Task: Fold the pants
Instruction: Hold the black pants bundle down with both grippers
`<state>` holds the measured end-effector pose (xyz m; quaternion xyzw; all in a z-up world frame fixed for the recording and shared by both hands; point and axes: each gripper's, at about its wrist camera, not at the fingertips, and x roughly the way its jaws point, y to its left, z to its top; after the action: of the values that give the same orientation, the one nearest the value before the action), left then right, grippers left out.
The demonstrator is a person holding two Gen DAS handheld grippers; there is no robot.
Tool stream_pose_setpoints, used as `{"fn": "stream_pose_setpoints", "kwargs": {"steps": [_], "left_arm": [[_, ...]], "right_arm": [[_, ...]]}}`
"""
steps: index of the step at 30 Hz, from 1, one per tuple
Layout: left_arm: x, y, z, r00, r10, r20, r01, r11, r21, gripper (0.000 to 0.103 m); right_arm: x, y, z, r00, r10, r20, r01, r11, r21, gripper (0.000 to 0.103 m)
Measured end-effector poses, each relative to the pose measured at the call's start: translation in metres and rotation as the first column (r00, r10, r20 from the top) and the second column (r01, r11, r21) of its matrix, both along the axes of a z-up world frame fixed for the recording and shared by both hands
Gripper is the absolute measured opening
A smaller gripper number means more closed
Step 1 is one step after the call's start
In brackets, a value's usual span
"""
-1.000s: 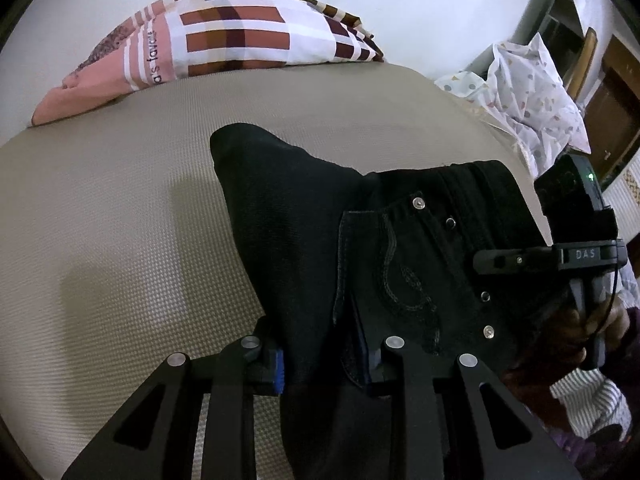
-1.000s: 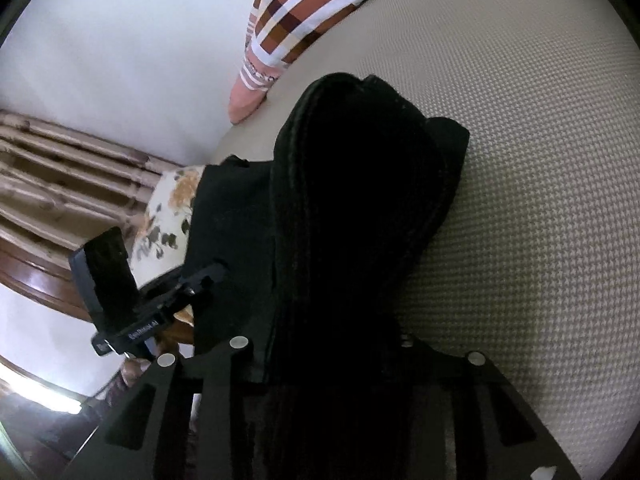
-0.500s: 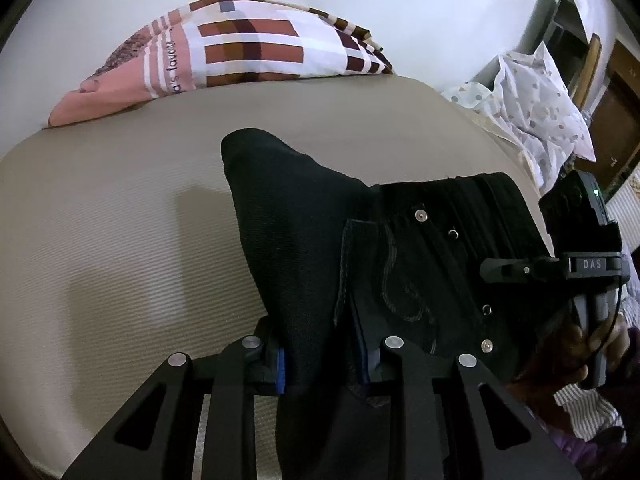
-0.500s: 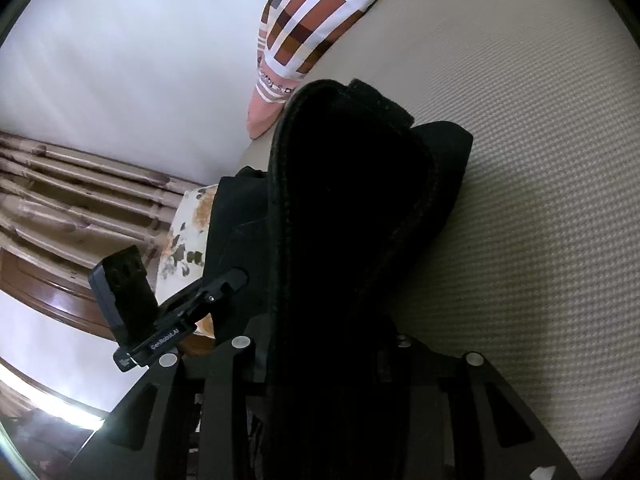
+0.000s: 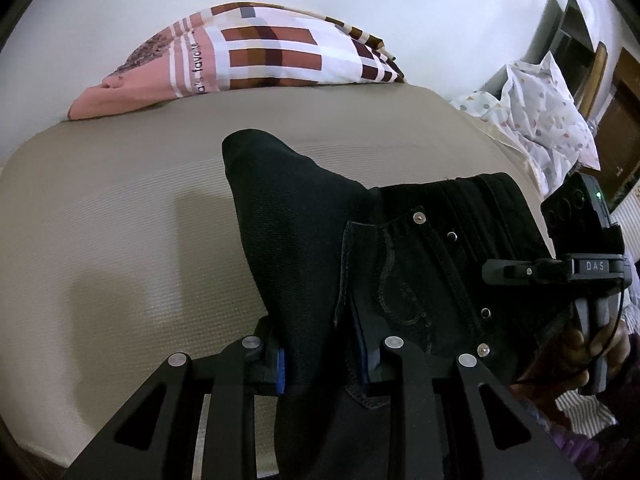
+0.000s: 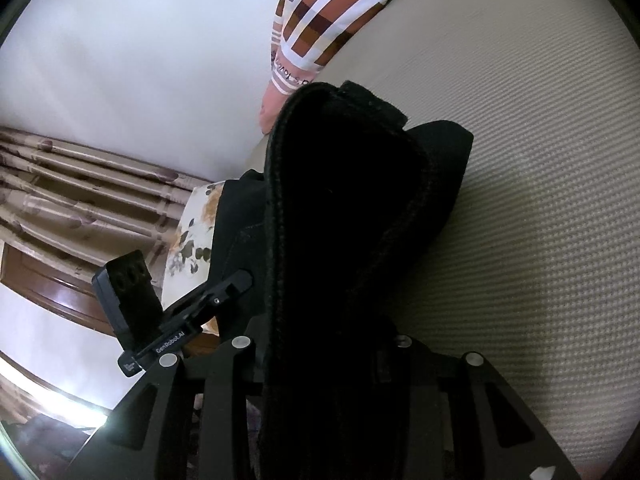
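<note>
Both claws are gripping: left gripper [image 5: 320,360] is pinching the black pants [image 5: 400,264] at the pocket side, right gripper [image 6: 320,364] clamping the waistband. Pants are hanging above the bed [image 5: 120,240], long axis running between claws, right gripper nearer the waistband. Versus earlier, the garment is riding slightly higher.

A home bedroom: beige mattress [image 5: 120,208], checked pillow [image 5: 256,52], patterned curtains [image 6: 80,192].

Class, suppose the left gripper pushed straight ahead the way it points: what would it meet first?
The black pants already clamped in the left gripper; past them likely the beige bed, then the checked pillow, though depth is unclear.
</note>
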<state>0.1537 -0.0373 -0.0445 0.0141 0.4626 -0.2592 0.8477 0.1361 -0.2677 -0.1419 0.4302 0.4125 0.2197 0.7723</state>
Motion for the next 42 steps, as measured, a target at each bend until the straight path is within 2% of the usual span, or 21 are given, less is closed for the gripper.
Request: {"fn": "stream_pose_setpoints", "kwargs": {"steps": [26, 42], "left_arm": [[0.001, 0.044, 0.012, 0.996, 0.085, 0.010, -0.084, 0.995, -0.048, 0.026], [0.002, 0.064, 0.025, 0.990, 0.136, 0.045, -0.134, 0.990, -0.054, 0.026]], "right_arm": [[0.025, 0.042, 0.013, 0.999, 0.034, 0.008, -0.034, 0.999, 0.001, 0.031], [0.035, 0.060, 0.030, 0.998, 0.060, 0.024, -0.060, 0.998, -0.015, 0.031]]}}
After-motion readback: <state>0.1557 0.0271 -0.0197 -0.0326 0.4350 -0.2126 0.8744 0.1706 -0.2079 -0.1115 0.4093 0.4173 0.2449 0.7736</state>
